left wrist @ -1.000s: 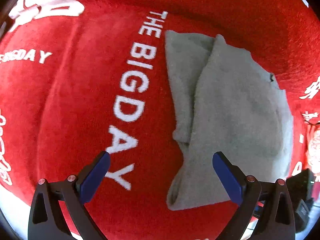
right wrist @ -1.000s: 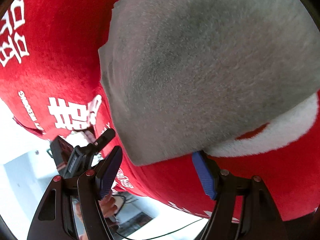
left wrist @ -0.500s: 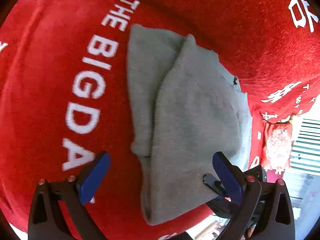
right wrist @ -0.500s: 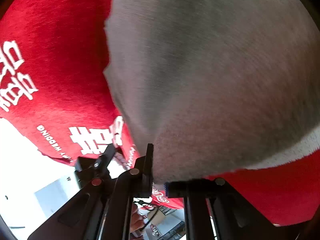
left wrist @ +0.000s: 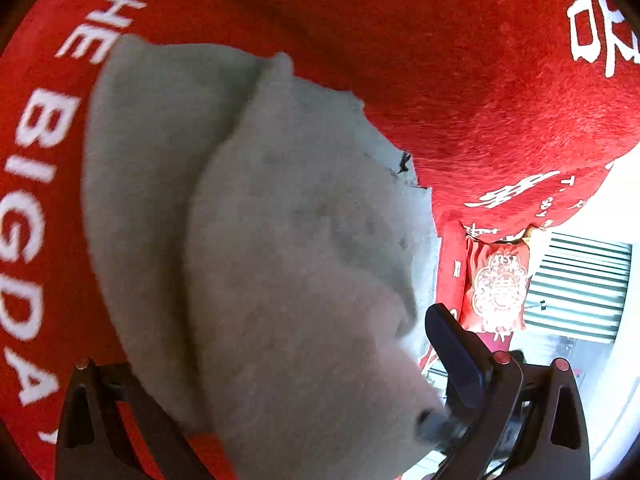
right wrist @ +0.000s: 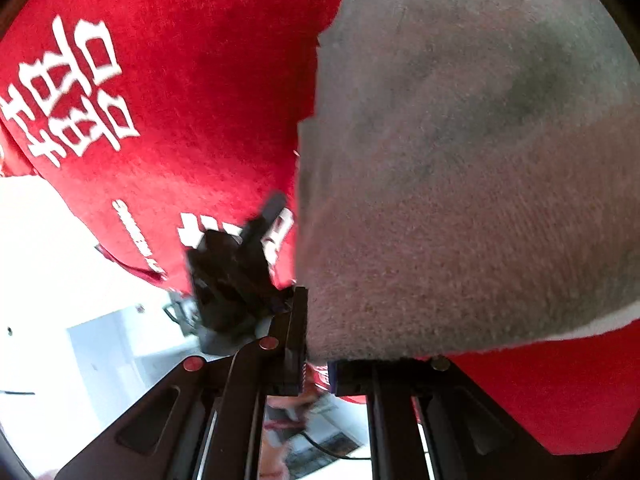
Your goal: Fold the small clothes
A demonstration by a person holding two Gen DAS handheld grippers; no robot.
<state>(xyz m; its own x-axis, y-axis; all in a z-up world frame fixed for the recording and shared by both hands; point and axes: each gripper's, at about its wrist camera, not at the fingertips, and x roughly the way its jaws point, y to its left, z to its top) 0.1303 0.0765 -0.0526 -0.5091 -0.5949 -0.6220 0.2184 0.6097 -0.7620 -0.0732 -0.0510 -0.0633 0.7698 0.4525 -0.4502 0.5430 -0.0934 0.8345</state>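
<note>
Right gripper apparently clamped on grey cloth, clearest from right wrist

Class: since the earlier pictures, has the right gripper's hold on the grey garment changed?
Yes. The right gripper shut on the grey garment's near edge, now raised off the red cloth.

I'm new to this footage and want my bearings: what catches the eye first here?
The grey garment fills the middle of both views, lying partly folded on a bright red cloth with white lettering. The right tongs are clamped on its near edge, while the left tongs stand open around it.
</note>
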